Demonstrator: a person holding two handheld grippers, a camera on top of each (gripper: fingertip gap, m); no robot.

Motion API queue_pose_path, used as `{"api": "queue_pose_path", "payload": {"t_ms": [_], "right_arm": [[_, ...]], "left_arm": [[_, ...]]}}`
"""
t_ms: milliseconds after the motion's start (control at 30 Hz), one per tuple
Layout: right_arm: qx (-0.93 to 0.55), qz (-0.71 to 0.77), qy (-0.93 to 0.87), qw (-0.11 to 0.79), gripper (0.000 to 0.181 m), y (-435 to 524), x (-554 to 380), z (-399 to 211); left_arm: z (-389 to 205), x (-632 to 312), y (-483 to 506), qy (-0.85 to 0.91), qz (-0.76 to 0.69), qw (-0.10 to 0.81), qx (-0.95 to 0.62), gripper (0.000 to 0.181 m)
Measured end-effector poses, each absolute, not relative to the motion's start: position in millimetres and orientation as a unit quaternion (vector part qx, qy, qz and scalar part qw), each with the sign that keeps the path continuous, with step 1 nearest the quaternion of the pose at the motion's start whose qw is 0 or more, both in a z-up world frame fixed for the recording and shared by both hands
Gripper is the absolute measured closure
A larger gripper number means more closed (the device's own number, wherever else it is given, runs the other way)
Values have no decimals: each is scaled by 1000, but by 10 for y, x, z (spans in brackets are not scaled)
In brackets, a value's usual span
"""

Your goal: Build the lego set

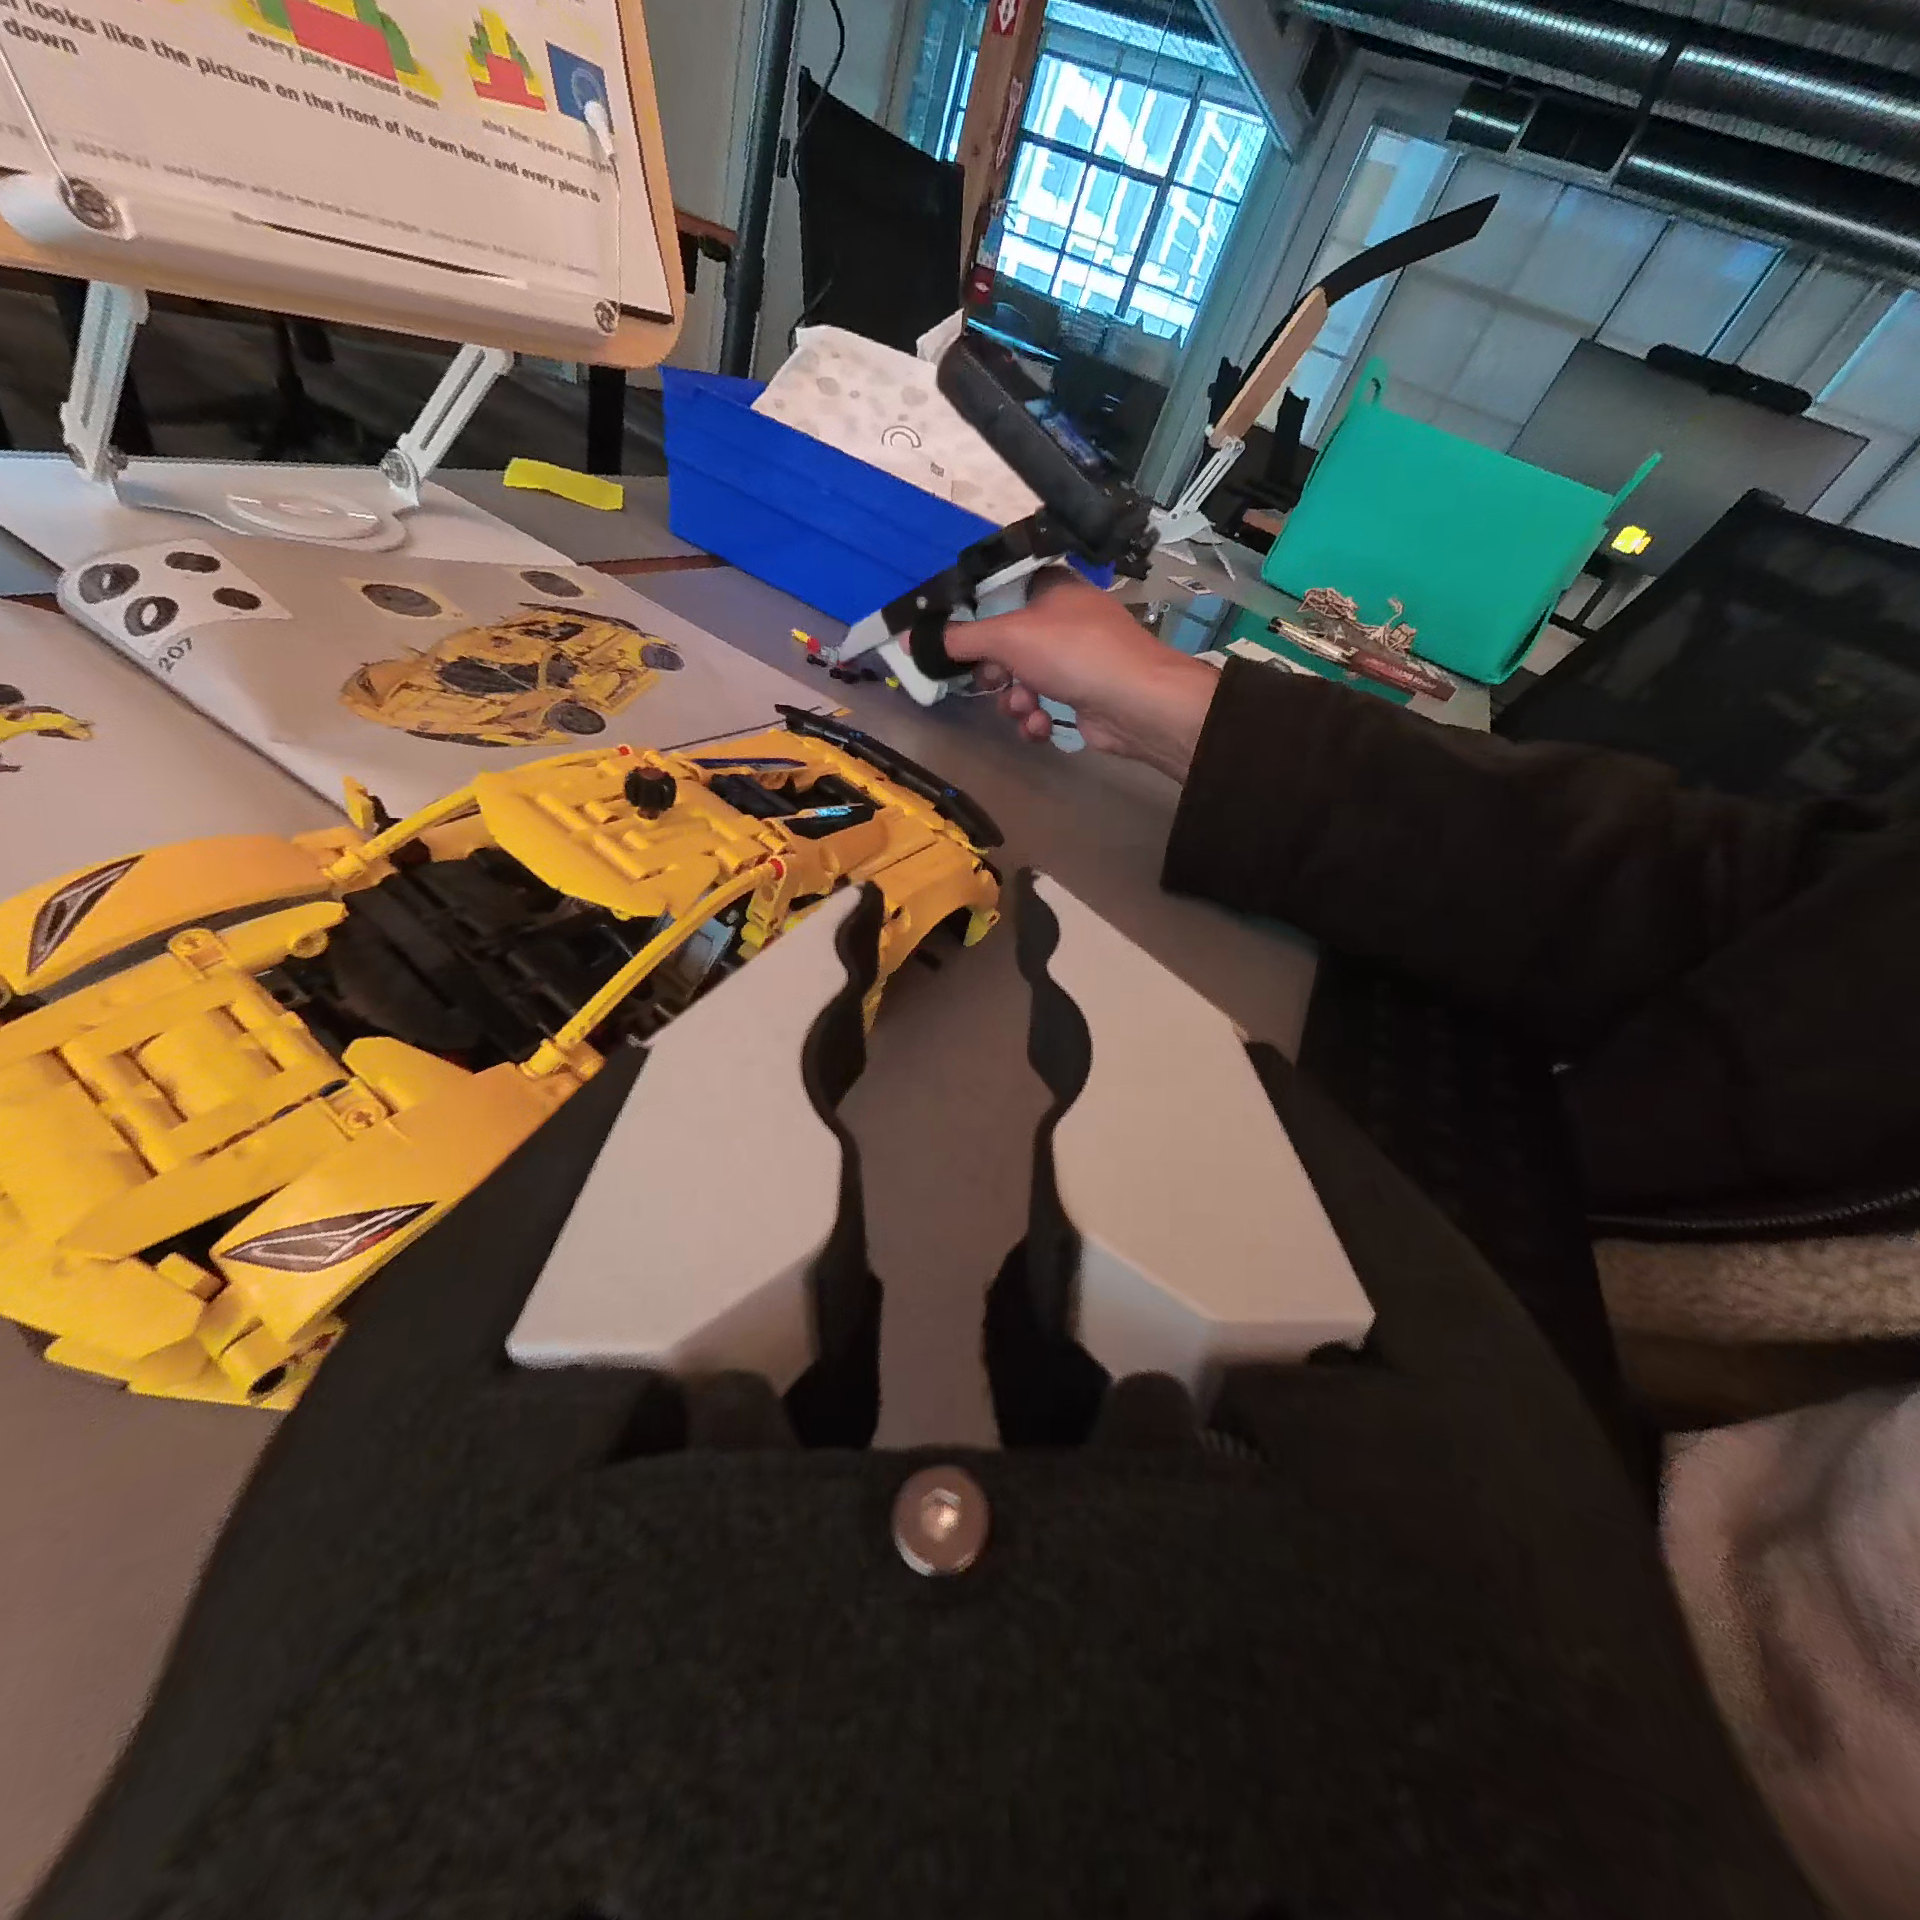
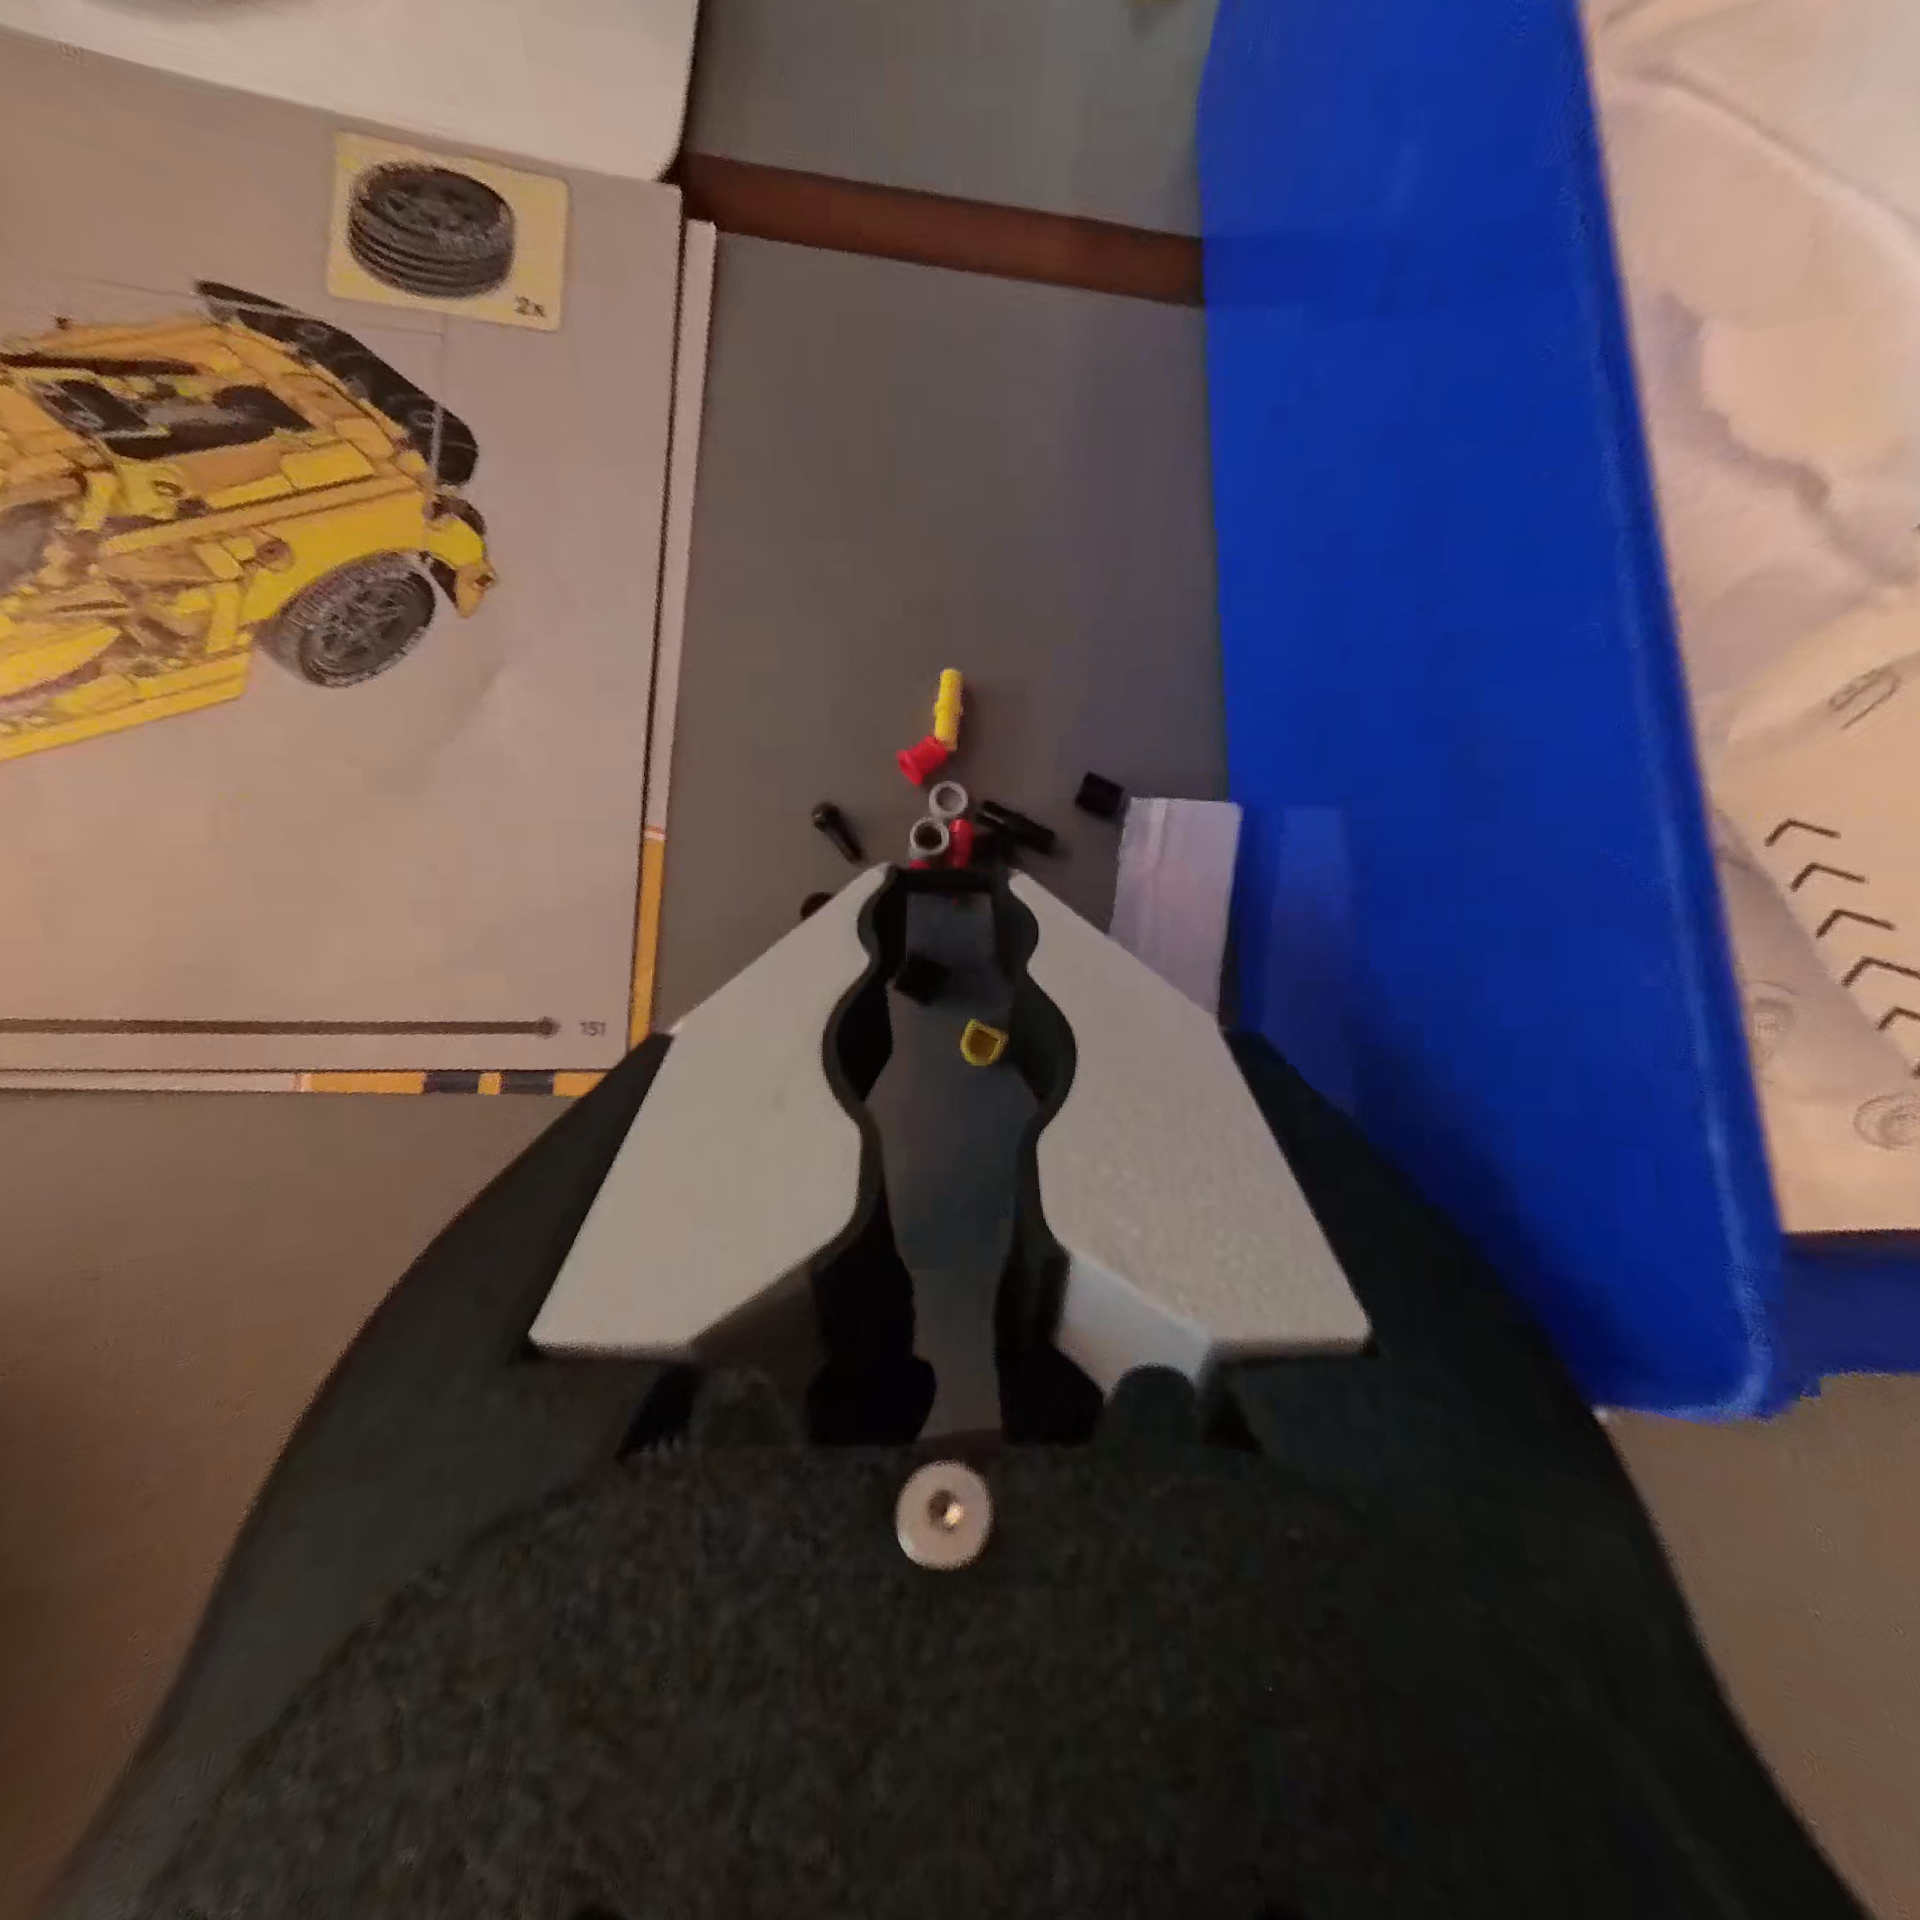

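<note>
The grey desk point(image 1: 1122, 831) carried the yellow lego car point(image 1: 436, 987), sitting partly on the open instruction booklet point(image 1: 343, 644) beside the blue bin point(image 2: 1455, 727). Left gripper point(image 1: 940, 894) hung released next to the car's rear, grasping nothing. Right gripper point(image 2: 948, 878) was spread over loose little pins point(image 2: 940, 727), empty.

The yellow lego car point(image 1: 436, 997) ran off the left edge of the left wrist view, and the left tongs point(image 1: 940, 894) covered its near rear flank. The instruction booklet point(image 2: 332, 623) was cut by the right wrist view's left edge. The blue bin point(image 2: 1455, 727) ran off the top edge. The small loose pieces point(image 2: 940, 800) ahead of the right tongs point(image 2: 948, 878) were too small and blurred to identify; some lay hidden behind the fingertips.
</note>
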State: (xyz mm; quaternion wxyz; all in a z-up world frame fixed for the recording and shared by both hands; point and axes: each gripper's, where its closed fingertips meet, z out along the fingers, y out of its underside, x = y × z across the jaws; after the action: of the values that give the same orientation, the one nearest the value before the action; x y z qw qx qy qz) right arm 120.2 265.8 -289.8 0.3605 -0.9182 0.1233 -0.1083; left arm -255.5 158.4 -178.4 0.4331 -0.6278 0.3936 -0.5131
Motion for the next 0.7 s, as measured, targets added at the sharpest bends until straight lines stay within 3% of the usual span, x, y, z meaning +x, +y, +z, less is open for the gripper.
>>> {"api": "queue_pose_path", "payload": {"t_ms": [233, 400, 533, 700], "right_arm": [[-908, -56, 131, 395, 159, 2673, 1112, -2783], [-864, 9, 106, 493, 152, 2468, 749, -1959], [-809, 82, 66, 578, 152, 2050, 121, -1417], [-754, 150, 7, 639, 155, 1756, -726, -1537]], "left_arm": [[-1836, -2551, 1605, 399, -500, 433, -635, 154], [-1839, -2774, 1757, 379, -462, 449, -664, 152], [-2055, -3516, 2153, 324, -334, 477, -746, 152], [-2444, -4610, 2742, 218, -219, 418, -854, 146]]}}
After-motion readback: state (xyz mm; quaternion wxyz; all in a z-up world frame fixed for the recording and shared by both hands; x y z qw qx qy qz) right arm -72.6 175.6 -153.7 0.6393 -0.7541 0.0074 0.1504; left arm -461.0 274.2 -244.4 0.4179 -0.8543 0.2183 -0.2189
